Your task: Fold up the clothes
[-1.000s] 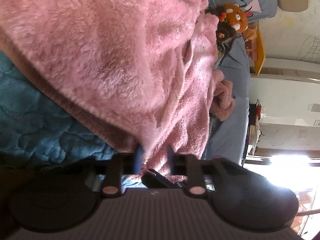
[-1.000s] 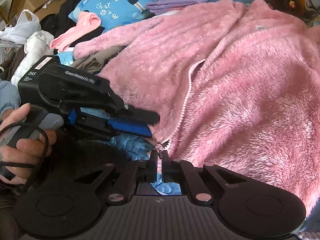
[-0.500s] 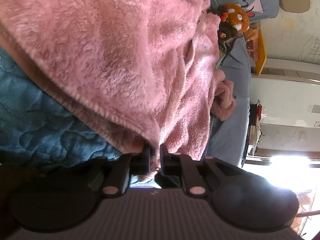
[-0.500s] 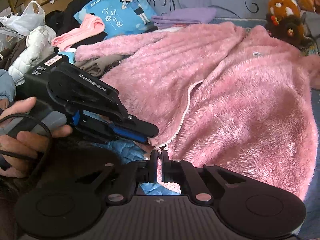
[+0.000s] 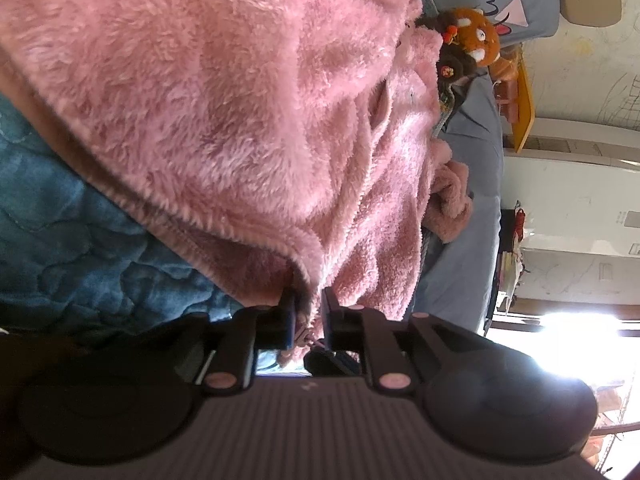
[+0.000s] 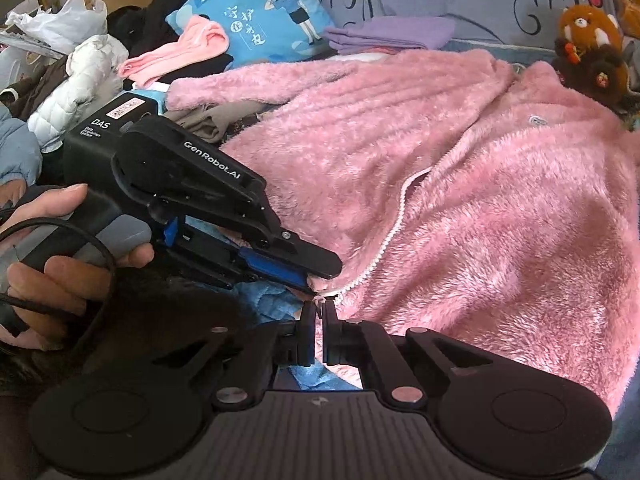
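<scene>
A fluffy pink zip-up jacket (image 6: 480,200) lies spread over the bed, its white zipper (image 6: 384,240) running down to the hem. My right gripper (image 6: 319,308) is shut on the hem at the zipper's lower end. Just to its left, my left gripper (image 6: 316,278), held in a hand (image 6: 52,276), bites the same hem corner. In the left wrist view the jacket (image 5: 240,120) fills the frame and the left gripper (image 5: 308,304) has fleece pinched between its jaws, which are opening slightly.
A blue quilted cover (image 5: 80,248) lies under the jacket. At the back are a blue cartoon cushion (image 6: 264,12), folded purple cloth (image 6: 388,34) and a brown plush toy (image 6: 588,36). Piled clothes (image 6: 88,68) crowd the left side.
The left jaws have narrowed onto the hem. In the right wrist view the camera has rolled a little, and the left gripper's tip now sits closer to the right fingertips.
</scene>
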The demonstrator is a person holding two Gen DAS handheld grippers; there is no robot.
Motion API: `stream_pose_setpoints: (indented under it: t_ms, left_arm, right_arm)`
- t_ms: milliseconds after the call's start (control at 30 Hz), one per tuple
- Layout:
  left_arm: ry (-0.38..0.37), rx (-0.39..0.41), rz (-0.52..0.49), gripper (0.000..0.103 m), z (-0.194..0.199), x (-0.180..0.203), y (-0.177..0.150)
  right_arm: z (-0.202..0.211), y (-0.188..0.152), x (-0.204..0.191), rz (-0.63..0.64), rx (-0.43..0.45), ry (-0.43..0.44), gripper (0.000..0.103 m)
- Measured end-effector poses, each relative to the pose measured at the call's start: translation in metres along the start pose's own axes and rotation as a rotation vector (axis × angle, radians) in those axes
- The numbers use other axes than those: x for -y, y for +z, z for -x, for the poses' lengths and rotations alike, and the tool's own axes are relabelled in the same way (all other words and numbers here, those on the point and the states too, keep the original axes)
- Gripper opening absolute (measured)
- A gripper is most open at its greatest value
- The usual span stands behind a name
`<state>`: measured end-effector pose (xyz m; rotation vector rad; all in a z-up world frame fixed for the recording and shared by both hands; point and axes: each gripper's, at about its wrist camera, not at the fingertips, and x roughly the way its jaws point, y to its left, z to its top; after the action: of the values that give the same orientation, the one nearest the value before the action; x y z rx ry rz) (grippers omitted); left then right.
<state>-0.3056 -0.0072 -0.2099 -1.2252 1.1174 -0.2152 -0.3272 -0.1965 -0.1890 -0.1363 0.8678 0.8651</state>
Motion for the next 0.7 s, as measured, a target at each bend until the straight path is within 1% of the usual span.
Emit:
stream_pose_setpoints:
  t_ms: [233,400,533,667,700]
  left_arm:
    - [0.012,0.006,-0.014,0.012,0.001,0.001,-0.001]
    - [0.018,0.006,-0.034,0.011,0.001,0.005,-0.002]
    - [0.026,0.038,-0.036,0.011,0.008,0.005,-0.003]
    - [0.031,0.09,-0.013,0.011,0.017,0.002,-0.002]
    - [0.031,0.083,-0.011,0.011,0.015,0.001,-0.002]
  right_arm:
    - [0.0,0.003,0.003,-0.036,0.015,0.002,0.003]
    - [-0.002,0.006,0.009,-0.083,0.019,-0.003,0.004]
    - [-0.004,0.01,0.015,-0.132,0.028,0.014,0.004]
    - [-0.005,0.013,0.015,-0.13,0.025,0.023,0.003]
    - [-0.006,0.013,0.015,-0.127,0.023,0.024,0.003]
